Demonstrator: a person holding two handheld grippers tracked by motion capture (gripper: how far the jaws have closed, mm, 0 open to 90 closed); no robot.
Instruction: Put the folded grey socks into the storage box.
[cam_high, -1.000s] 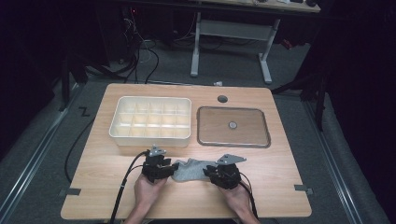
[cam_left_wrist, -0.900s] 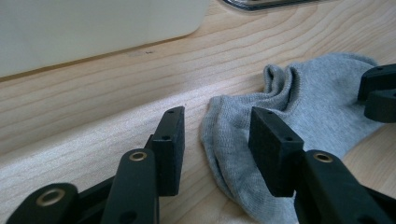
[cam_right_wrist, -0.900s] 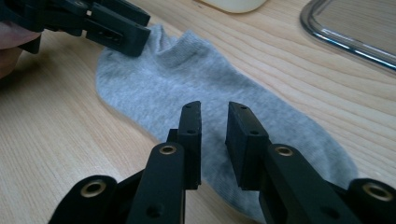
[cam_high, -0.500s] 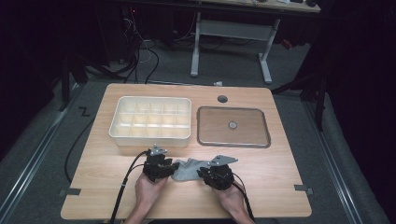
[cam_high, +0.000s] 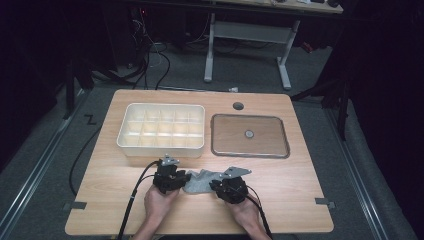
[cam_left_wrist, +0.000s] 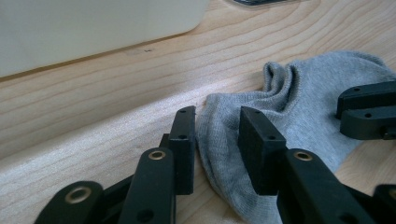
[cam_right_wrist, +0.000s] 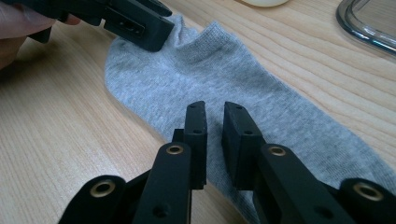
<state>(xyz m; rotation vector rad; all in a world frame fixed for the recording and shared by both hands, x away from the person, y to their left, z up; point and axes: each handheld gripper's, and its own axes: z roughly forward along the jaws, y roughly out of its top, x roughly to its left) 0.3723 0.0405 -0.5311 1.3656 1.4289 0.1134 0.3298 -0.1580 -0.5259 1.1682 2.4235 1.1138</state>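
The table (cam_high: 300, 185) is a rectangular slab of pale wood with visible grain, with a round grommet hole near its far edge. On its far left stands a white plastic organiser box (cam_high: 161, 128), rectangular, with a grid of small compartments. To its right lies a shallow rectangular tray (cam_high: 250, 135) with rounded corners, a clear glossy rim and a small round knob at its centre.

The grey sock (cam_high: 198, 181) lies flat on the near middle of the table, between the two grippers. It is a short ankle sock of fine ribbed knit, soft and matte, puckered into folds at one end.

Left gripper (cam_left_wrist: 215, 140): black, hard-edged jaws with small screw holes and brass pivot bushings. It sits at the left end of the sock. The jaws have just been closing; a gap remains between them, and a raised fold of the sock edge stands in that gap. The pads do not press it.

Right gripper (cam_right_wrist: 214, 135): same build. It rests over the sock's right part, the jaws pointing down onto the fabric. These jaws have also just been closing and stand nearly together with a narrow slit left; whether fabric is pinched between them cannot be told.
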